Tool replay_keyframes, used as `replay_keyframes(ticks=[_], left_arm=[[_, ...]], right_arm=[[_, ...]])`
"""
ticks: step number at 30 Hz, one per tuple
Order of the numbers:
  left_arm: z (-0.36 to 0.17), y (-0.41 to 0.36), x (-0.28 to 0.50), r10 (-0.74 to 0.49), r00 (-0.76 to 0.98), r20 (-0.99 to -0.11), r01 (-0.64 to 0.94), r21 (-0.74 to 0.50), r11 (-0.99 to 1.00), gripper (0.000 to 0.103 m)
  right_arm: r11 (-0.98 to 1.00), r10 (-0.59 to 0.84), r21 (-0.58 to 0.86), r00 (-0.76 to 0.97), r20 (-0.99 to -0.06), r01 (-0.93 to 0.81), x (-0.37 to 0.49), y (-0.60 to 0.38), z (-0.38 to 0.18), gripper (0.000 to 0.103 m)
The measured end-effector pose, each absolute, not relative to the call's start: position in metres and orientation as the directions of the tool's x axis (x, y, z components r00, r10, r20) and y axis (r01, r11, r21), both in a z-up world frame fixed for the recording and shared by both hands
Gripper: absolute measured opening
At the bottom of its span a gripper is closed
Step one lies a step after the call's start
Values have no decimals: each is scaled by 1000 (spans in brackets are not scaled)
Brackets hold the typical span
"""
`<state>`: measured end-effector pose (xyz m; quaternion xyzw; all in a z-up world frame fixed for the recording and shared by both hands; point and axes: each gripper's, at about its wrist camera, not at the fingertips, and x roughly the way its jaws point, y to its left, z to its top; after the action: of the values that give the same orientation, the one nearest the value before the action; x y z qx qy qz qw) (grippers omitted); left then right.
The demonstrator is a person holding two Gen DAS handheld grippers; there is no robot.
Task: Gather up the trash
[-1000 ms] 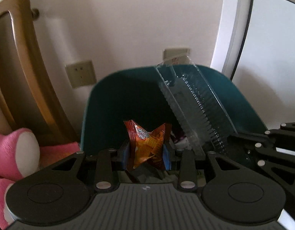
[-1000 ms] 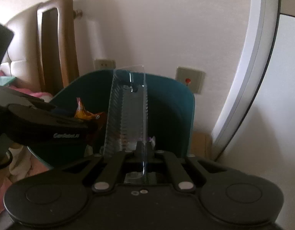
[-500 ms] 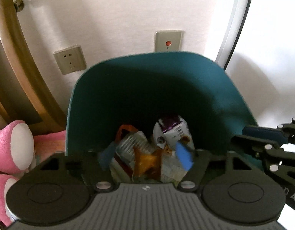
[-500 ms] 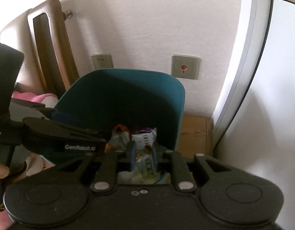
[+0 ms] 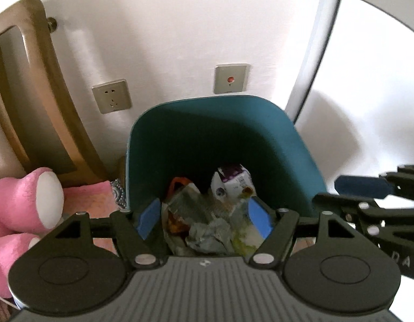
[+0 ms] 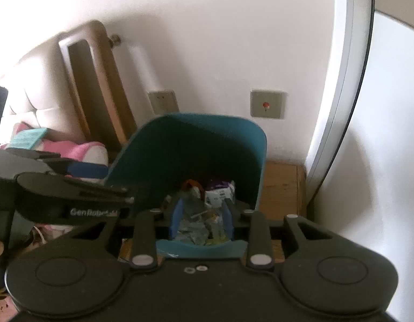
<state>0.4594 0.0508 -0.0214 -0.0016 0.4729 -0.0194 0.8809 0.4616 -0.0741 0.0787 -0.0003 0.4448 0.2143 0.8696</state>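
A teal trash bin stands against the wall and holds several pieces of trash: crumpled wrappers, a white and purple carton and an orange piece. My left gripper is open and empty above the bin's mouth. My right gripper is open and empty over the bin, with trash showing between its fingers. The right gripper also shows at the right edge of the left wrist view.
A pink plush toy lies left of the bin by a wooden bed frame. A wall socket and a switch plate sit behind the bin. A white door frame rises on the right above wooden floor.
My left gripper opened and let the orange wrapper fall into the bin. My right gripper opened and released the clear plastic tray, which is no longer in view. Both grippers have pulled back slightly.
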Motion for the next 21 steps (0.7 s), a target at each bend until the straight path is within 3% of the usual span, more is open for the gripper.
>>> replay_keyframes(ticks=[4,15,21], left_arm=[[10,51,435,-34,572,-820,31,-19,999,72],[64,43,378,-34,613,-789,41,-11,999,79],[78,45,352,-20,618,-786,2,-24,1000,80]], right_arm=[[902,387,191,533,-752,-386,445,-75,109,47],[890,413,194,548,-727,-412,397,-76,159,50],[882,437,209,568,-698,-422,370,-85,178,60]])
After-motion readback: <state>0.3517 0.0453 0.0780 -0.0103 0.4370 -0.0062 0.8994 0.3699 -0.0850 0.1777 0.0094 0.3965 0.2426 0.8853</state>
